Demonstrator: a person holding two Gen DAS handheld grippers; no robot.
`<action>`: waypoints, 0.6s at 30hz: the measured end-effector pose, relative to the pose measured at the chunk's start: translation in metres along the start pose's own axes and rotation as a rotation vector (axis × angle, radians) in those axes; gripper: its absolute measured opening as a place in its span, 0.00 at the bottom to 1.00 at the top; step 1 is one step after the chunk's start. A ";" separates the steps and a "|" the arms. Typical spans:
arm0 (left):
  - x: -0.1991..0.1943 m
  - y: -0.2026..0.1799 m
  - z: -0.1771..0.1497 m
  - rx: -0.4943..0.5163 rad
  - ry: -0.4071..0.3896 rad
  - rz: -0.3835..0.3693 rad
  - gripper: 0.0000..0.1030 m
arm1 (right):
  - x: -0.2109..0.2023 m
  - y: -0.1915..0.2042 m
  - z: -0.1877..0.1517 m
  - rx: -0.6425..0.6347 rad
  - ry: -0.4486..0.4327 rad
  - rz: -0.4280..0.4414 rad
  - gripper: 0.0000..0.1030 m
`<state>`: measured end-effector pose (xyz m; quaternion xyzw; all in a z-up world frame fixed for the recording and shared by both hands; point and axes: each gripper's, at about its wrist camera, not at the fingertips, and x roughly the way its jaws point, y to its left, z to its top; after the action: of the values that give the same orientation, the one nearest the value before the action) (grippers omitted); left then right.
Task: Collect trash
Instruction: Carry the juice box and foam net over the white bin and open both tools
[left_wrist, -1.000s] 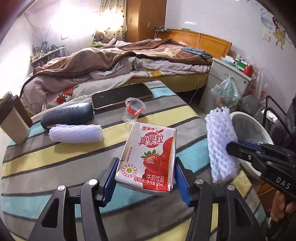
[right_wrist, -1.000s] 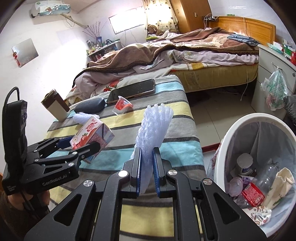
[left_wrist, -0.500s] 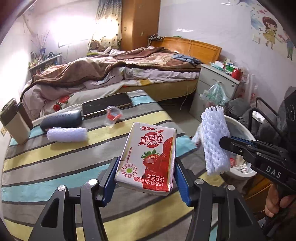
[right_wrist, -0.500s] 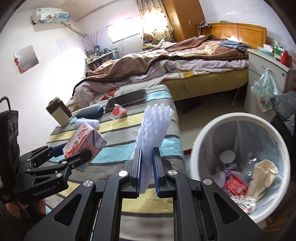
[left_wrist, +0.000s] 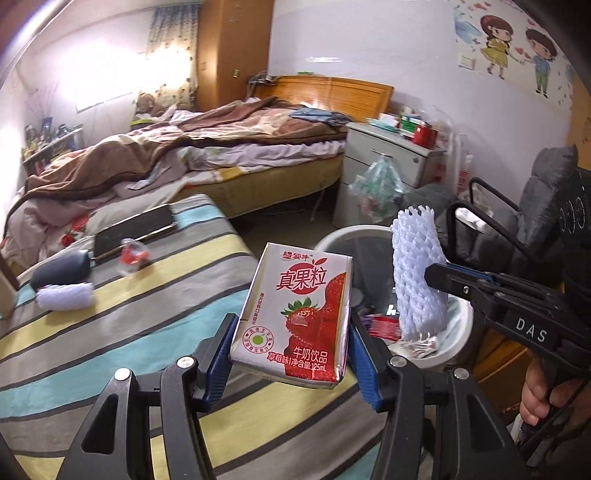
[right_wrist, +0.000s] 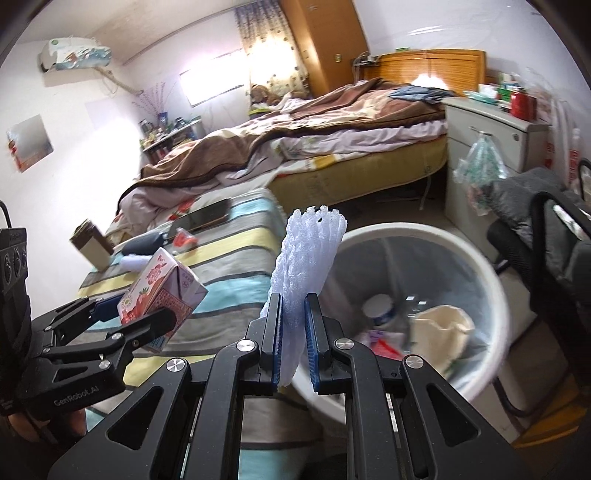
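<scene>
My left gripper (left_wrist: 291, 343) is shut on a strawberry milk carton (left_wrist: 295, 317), held above the right end of the striped table (left_wrist: 110, 325). In the right wrist view that carton (right_wrist: 159, 291) shows at the left in the left gripper (right_wrist: 147, 314). My right gripper (right_wrist: 293, 332) is shut on a white foam fruit net (right_wrist: 303, 269) that stands upright. The white trash bin (right_wrist: 491, 280) lies just right of it, holding a cup, a paper bag and wrappers. The net (left_wrist: 417, 280) hangs over the bin rim (left_wrist: 458, 325) in the left wrist view.
On the table lie a second foam net (left_wrist: 64, 297), a dark case (left_wrist: 61, 269), a small plastic cup (left_wrist: 131, 254), a tablet (left_wrist: 135, 230) and a brown box (right_wrist: 90, 247). A bed (left_wrist: 184, 155), a nightstand (left_wrist: 391, 155) and a chair (right_wrist: 546, 236) surround the bin.
Both grippers have swung right with their loads, away from the table middle toward the bin. The bin now sits closer and larger in both views.
</scene>
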<state>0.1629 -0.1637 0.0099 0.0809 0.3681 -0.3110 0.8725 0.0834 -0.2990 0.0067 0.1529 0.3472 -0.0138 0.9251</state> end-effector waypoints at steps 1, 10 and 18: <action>0.003 -0.005 0.001 0.005 0.003 -0.009 0.56 | -0.001 -0.005 0.000 0.007 -0.001 -0.009 0.14; 0.041 -0.042 0.008 0.040 0.053 -0.070 0.56 | 0.005 -0.054 -0.002 0.060 0.039 -0.114 0.14; 0.071 -0.068 0.010 0.062 0.087 -0.101 0.56 | 0.009 -0.079 -0.006 0.070 0.081 -0.194 0.14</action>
<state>0.1656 -0.2559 -0.0258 0.1024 0.3995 -0.3622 0.8359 0.0760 -0.3720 -0.0249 0.1510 0.3969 -0.1092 0.8988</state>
